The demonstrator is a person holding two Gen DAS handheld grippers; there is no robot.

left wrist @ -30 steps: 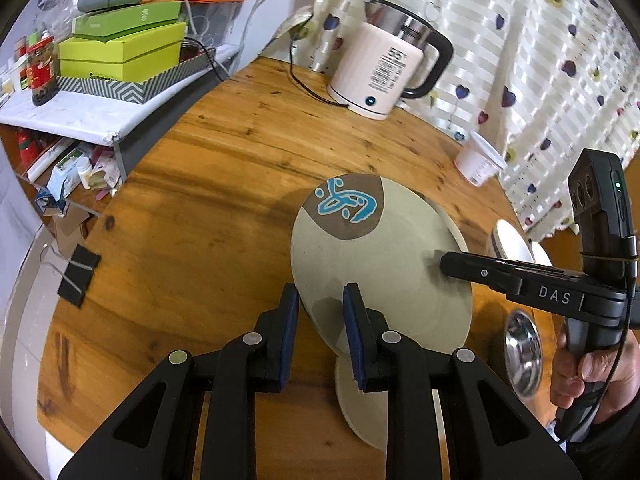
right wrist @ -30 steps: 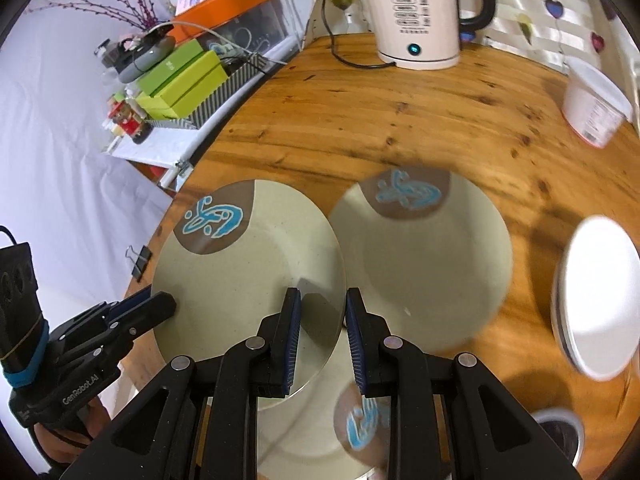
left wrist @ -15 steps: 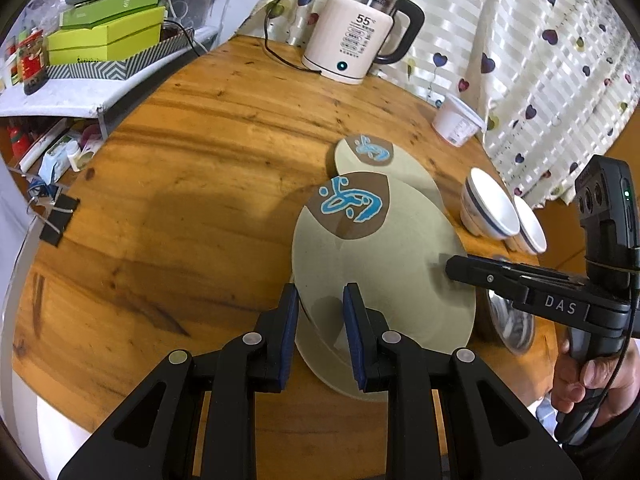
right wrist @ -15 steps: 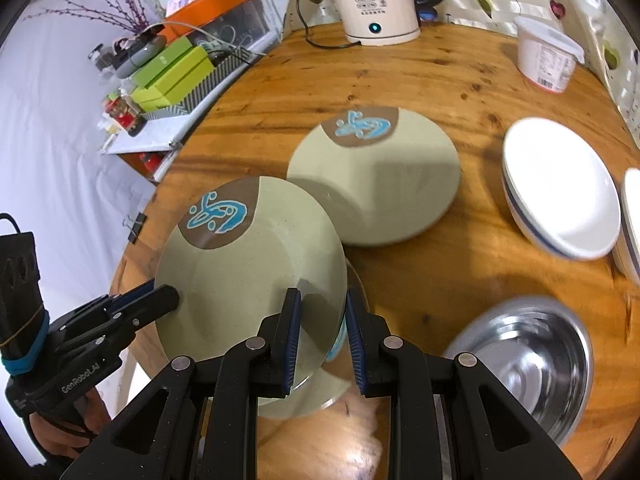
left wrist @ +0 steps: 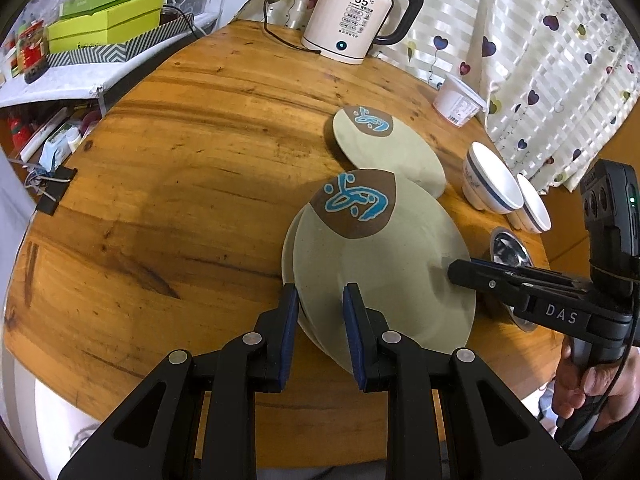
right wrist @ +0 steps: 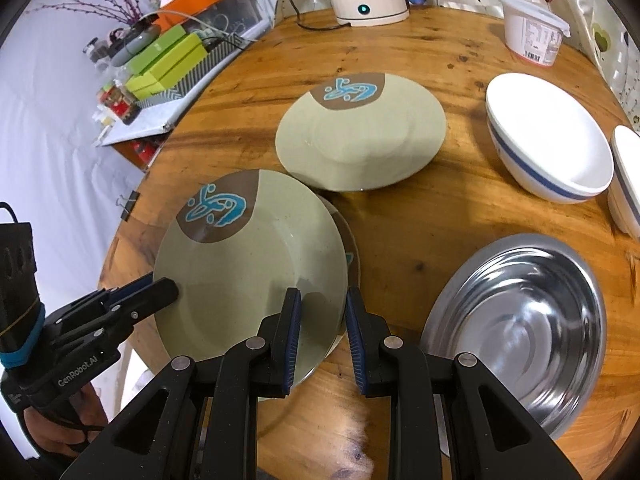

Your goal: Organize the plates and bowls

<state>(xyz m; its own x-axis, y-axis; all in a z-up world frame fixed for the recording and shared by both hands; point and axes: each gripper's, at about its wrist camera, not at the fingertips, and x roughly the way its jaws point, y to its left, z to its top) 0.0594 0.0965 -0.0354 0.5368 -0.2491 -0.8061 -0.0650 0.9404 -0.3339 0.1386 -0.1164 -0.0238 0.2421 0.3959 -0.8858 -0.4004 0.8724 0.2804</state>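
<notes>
The green plate I carry sits between both my grippers, hovering over a second green plate whose edge peeks out beneath it on the worktop. My left gripper has its jaws pinching the plate's near rim, and my right gripper has its jaws pinching the opposite rim, blue pads on either face. A third green plate lies flat just beyond, close to the held one. To the right stand two white bowls with blue bands and a steel bowl beside my right gripper. Farther back are the kettle and a white tub.
</notes>
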